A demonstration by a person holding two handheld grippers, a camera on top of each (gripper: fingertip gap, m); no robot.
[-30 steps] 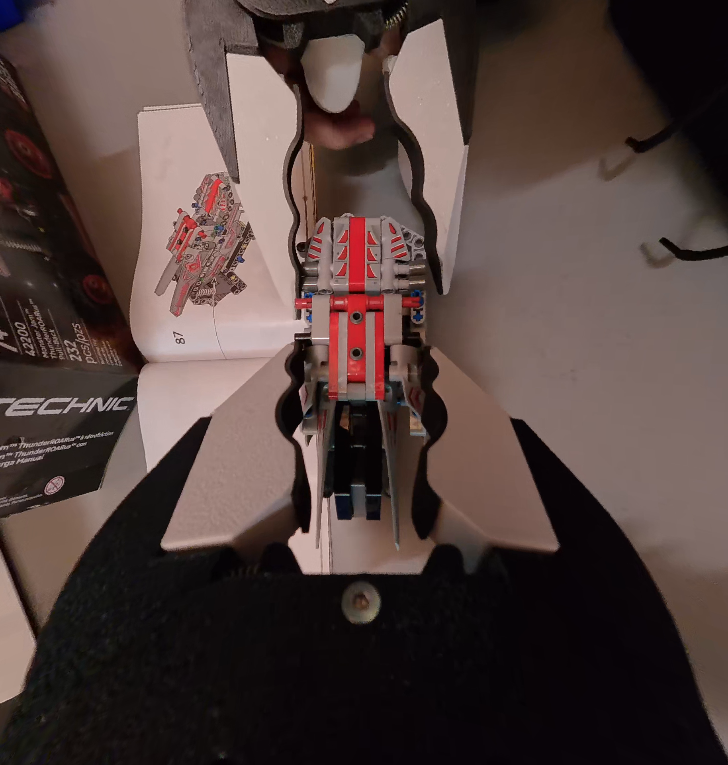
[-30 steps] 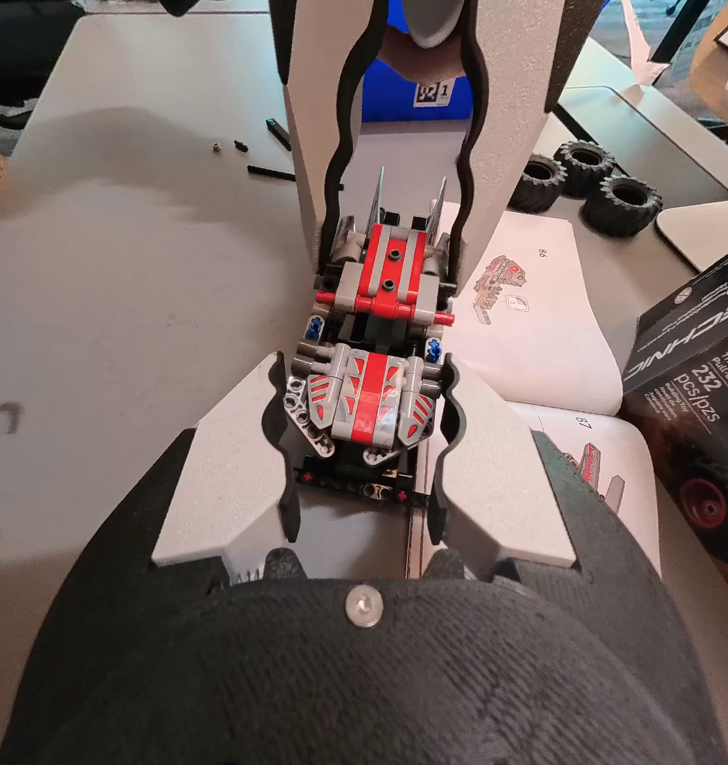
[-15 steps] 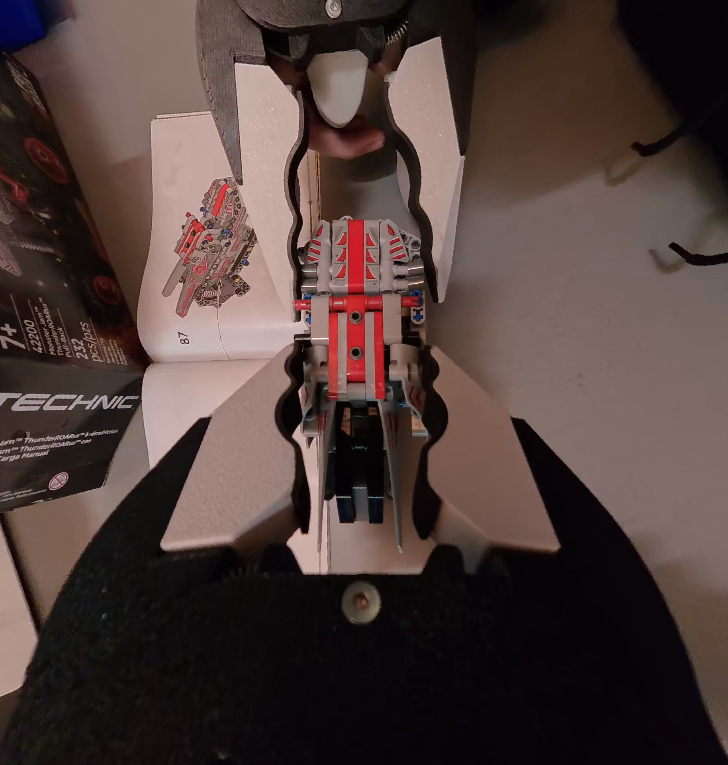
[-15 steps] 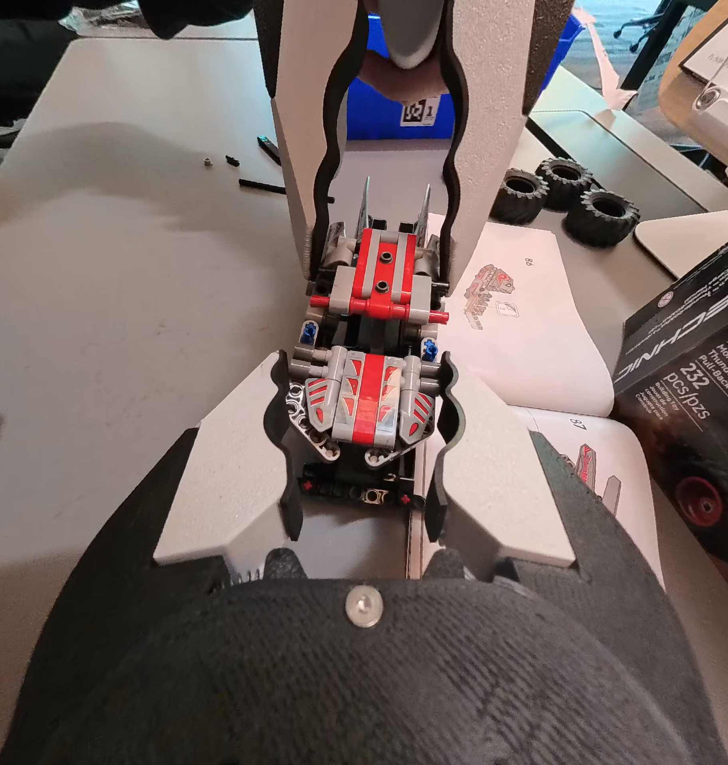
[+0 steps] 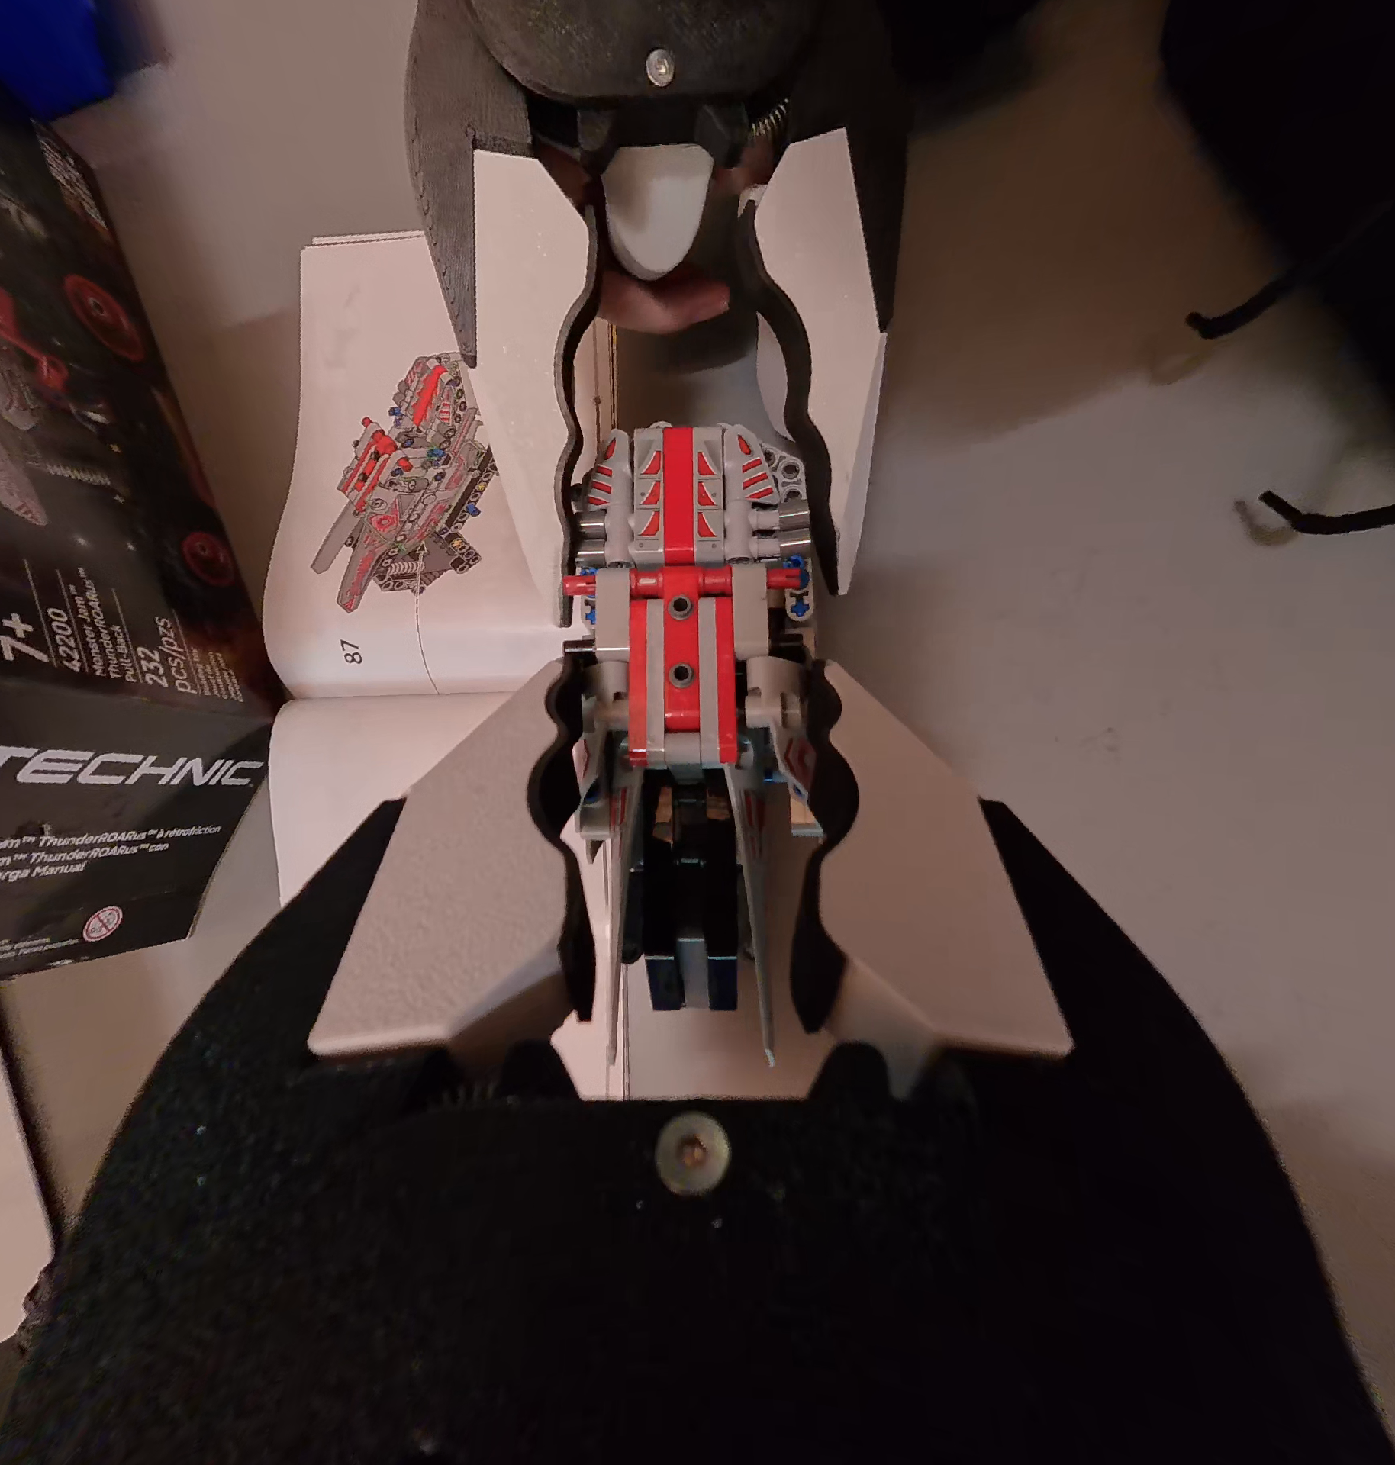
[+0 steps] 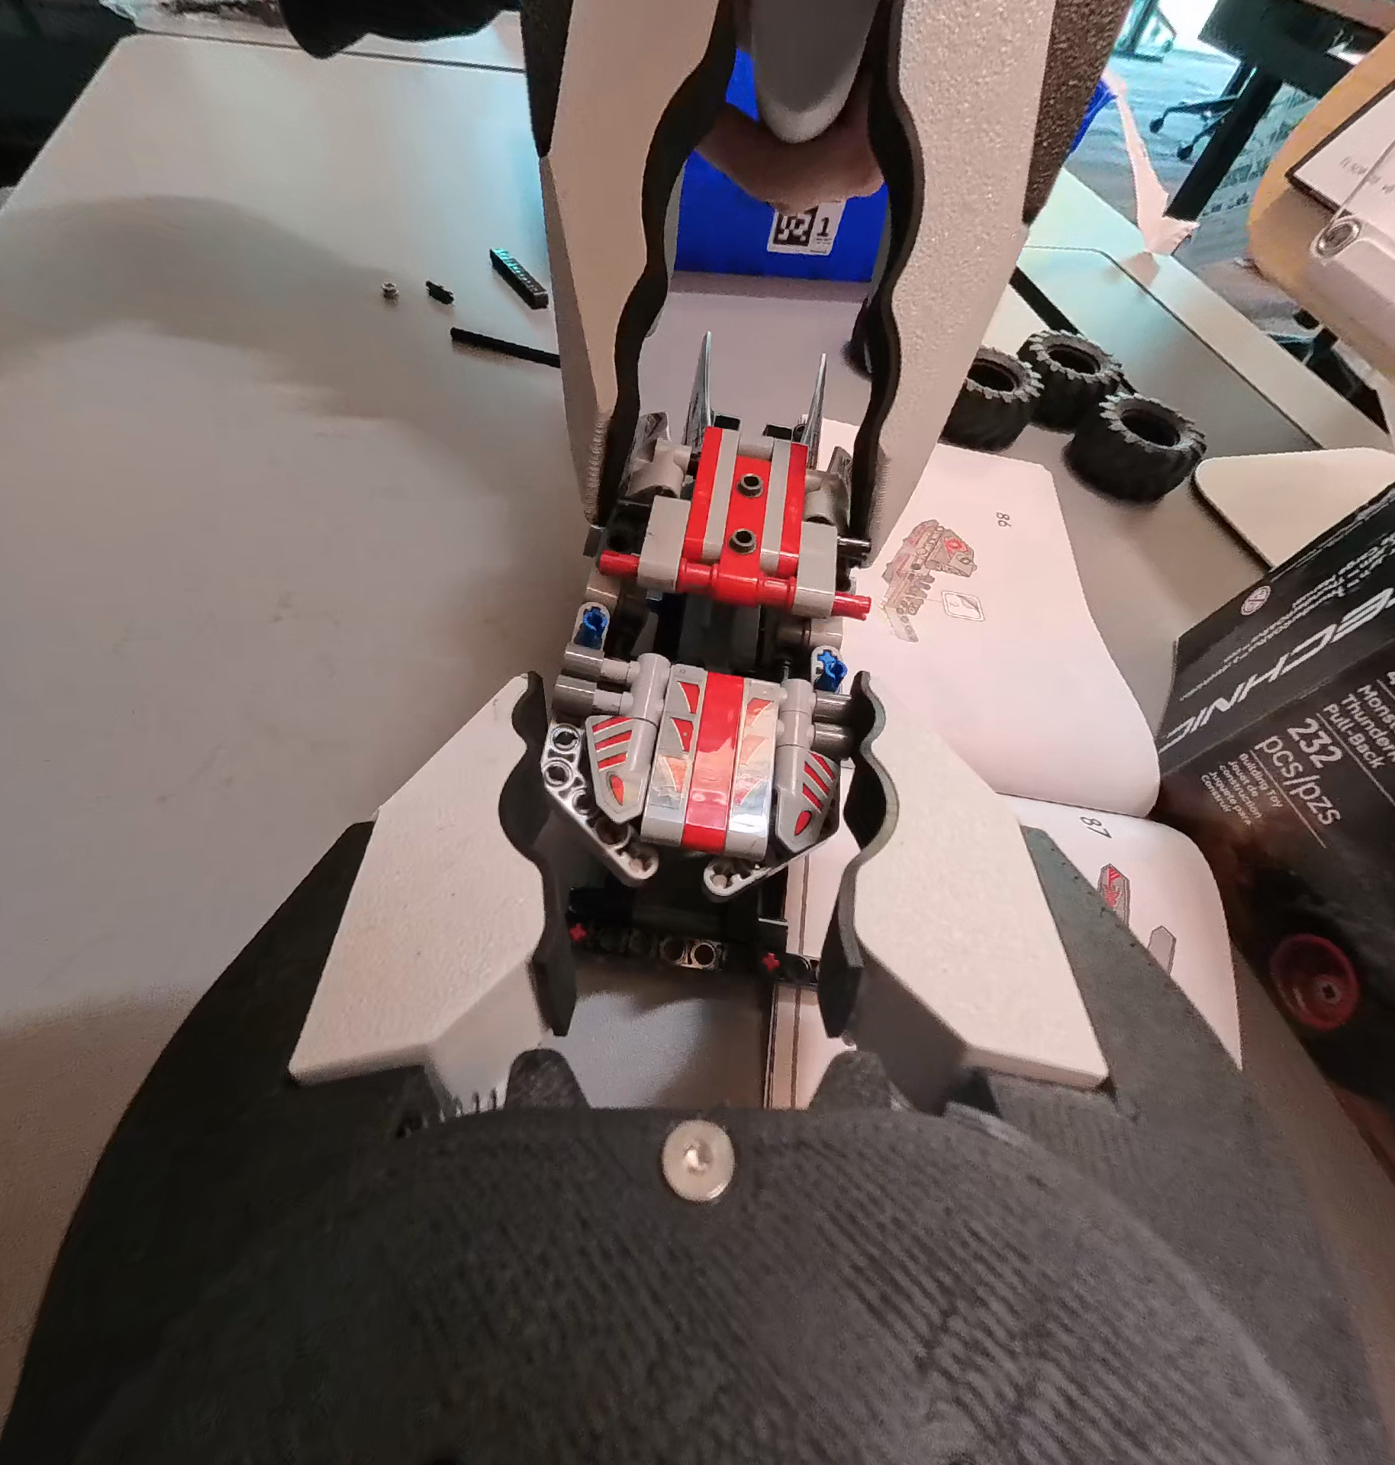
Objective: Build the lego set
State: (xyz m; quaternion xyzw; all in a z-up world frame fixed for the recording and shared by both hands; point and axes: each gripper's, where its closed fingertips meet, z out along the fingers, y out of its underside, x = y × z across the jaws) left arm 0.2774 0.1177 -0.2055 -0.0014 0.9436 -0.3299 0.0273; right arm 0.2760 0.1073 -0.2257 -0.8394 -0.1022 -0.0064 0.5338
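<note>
A grey and red Lego vehicle body (image 5: pixel 682 650) with two grey tail fins is held between both grippers, over the table and the edge of the open instruction booklet. My left gripper (image 5: pixel 688 690) is shut on its rear part, by the fins. My right gripper (image 5: pixel 698 587) faces it from the far side and is shut on the front hood part. In the right wrist view my right gripper (image 6: pixel 696 713) clamps the hood of the body (image 6: pixel 714 761), and the left gripper (image 6: pixel 738 515) clamps the red-striped roof part behind it.
The instruction booklet (image 6: pixel 996 634) lies open under and beside the model. A black set box (image 5: pixel 84 634) stands on it to one side. Three black tyres (image 6: pixel 1075 396), small black loose parts (image 6: pixel 512 277) and a blue bin (image 6: pixel 758 230) are farther off. Black cords (image 5: pixel 1313 515) lie on the table. Only a small space, under 4 cm, lies between the two pairs of fingers.
Both grippers keep their hold on the model. The two grippers have drawn slightly closer, and the background has shifted a little in both views.
</note>
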